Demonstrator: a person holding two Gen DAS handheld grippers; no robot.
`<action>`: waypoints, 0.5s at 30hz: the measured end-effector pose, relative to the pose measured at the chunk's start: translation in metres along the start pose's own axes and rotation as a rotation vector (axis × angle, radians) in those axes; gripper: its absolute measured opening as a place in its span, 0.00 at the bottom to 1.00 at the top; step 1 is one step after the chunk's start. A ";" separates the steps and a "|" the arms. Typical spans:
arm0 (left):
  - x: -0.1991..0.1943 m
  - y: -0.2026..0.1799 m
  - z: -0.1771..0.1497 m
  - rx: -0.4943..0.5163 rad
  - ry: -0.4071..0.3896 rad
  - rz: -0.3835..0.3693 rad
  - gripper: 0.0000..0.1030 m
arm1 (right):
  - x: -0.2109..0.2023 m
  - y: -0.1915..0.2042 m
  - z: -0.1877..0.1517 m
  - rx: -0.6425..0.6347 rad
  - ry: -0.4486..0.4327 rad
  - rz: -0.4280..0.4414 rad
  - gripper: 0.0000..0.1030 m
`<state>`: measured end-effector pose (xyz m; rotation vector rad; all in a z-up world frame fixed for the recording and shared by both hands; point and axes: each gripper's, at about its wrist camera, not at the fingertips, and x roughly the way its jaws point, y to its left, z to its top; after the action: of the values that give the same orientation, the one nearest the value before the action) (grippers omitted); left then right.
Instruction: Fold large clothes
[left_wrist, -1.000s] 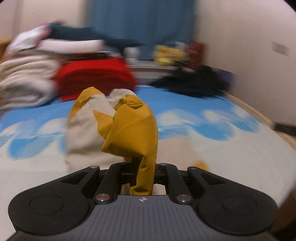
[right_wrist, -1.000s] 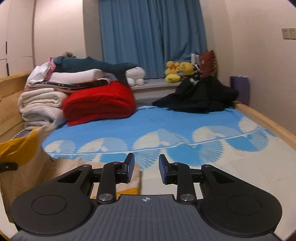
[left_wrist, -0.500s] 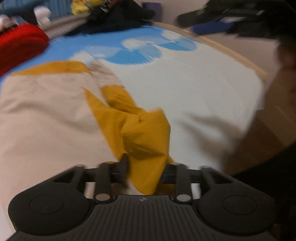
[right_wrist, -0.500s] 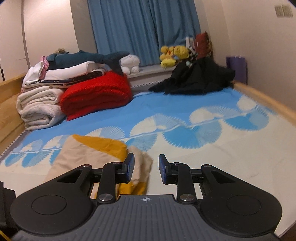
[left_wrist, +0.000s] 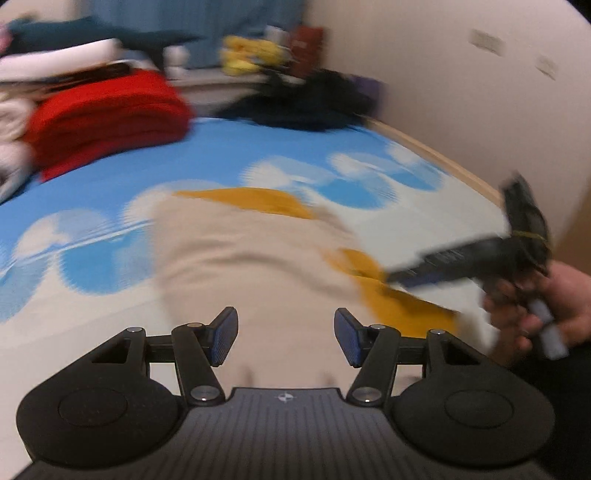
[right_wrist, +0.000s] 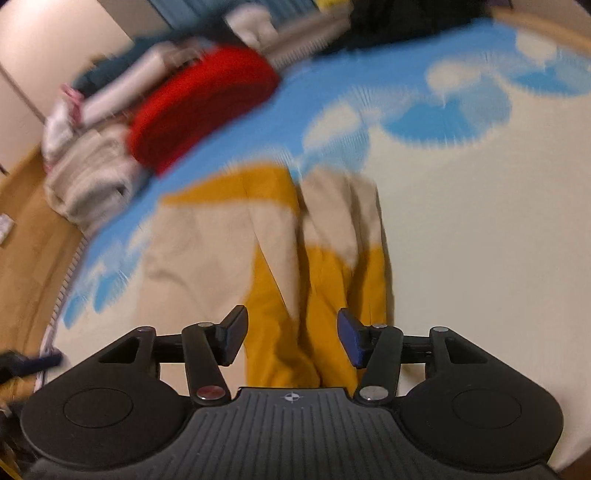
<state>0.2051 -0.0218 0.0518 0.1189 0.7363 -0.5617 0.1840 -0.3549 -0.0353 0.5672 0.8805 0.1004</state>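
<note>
A beige and mustard-yellow garment (left_wrist: 251, 254) lies folded on the blue and white bedspread (left_wrist: 229, 147). My left gripper (left_wrist: 286, 338) is open and empty just above its near beige part. My right gripper (right_wrist: 291, 338) is open and empty over the garment's yellow sleeve part (right_wrist: 317, 295). The right gripper also shows in the left wrist view (left_wrist: 465, 258), held in a hand at the right, its tips near the yellow edge. Both views are blurred by motion.
A red folded blanket (left_wrist: 107, 114) and stacked white towels (right_wrist: 88, 177) sit at the back left. A black clothes pile (left_wrist: 306, 103) and yellow plush toys (left_wrist: 251, 55) lie at the back. A wooden bed rail (left_wrist: 436, 158) runs along the right.
My left gripper has let go of the yellow fabric and opened wide; the garment now lies flat. My right gripper has opened wider and tilted down over the garment's yellow part.
</note>
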 end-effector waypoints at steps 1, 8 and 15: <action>0.000 0.010 -0.008 -0.029 0.000 0.021 0.61 | 0.007 0.000 -0.001 0.020 0.026 -0.005 0.54; 0.014 0.035 -0.004 -0.077 0.066 0.195 0.62 | 0.043 0.019 -0.010 -0.026 0.138 -0.055 0.57; 0.014 0.044 -0.006 -0.173 0.102 0.177 0.68 | 0.005 0.040 -0.012 -0.153 -0.016 0.038 0.02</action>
<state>0.2330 0.0112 0.0335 0.0511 0.8615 -0.3233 0.1840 -0.3148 -0.0245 0.4410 0.8393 0.1956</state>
